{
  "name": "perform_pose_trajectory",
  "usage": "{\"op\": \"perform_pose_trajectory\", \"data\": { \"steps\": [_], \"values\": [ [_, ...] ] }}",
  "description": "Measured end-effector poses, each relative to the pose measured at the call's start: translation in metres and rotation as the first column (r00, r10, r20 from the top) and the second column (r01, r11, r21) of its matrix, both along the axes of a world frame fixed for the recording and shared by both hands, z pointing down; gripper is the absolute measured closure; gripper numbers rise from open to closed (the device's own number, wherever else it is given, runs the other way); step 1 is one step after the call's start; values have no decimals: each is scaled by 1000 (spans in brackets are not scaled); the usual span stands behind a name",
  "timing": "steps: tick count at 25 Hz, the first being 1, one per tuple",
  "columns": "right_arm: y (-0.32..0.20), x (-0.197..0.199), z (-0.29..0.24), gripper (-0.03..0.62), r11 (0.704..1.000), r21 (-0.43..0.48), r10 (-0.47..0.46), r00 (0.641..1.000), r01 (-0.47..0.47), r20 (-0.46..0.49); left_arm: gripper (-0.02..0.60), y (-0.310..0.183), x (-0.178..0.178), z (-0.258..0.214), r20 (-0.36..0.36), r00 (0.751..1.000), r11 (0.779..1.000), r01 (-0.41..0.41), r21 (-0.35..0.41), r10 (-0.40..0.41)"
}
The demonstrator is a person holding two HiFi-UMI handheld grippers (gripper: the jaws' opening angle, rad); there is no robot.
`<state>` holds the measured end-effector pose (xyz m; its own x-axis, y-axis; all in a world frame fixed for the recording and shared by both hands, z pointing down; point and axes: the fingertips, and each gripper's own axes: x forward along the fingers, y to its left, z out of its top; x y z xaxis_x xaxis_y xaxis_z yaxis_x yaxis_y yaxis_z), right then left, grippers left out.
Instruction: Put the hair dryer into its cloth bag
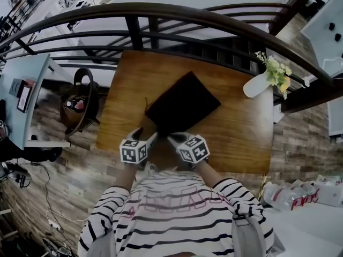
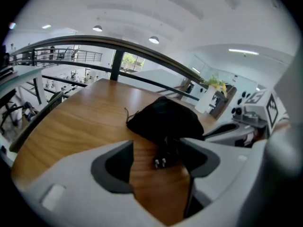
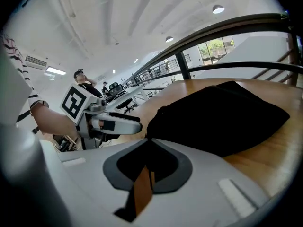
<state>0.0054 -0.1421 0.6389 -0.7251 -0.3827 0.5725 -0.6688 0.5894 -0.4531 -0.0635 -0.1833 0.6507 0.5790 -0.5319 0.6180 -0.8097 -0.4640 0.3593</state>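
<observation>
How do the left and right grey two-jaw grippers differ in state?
The left gripper has jaws wide apart; the right gripper has them together. The left gripper grips nothing, a two-pronged plug lying between its jaws; the right gripper seems to pinch the black cloth bag at its edge. Both sit at the bag's near end.

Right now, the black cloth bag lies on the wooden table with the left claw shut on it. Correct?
No: the left claw is open, as the left gripper view shows. The black cloth bag does lie on the wooden table.
</observation>
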Motion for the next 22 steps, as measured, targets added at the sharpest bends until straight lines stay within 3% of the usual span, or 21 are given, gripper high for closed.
{"op": "perform_pose_trajectory", "data": {
  "steps": [10,15,22],
  "values": [
    [20,-6,24,563,996,-18,80,992,-83,-100,276,33,-31,-4,-15,1000,999,16,-40,-16],
    [26,-9,24,497,989,-9,145,985,-146,-95,276,45,-41,-10,4,1000,999,-4,-42,4],
    [33,-11,13,468,971,33,240,967,-238,-86,276,52,-57,-16,2,1000,1000,-12,-18,12]
  ]
}}
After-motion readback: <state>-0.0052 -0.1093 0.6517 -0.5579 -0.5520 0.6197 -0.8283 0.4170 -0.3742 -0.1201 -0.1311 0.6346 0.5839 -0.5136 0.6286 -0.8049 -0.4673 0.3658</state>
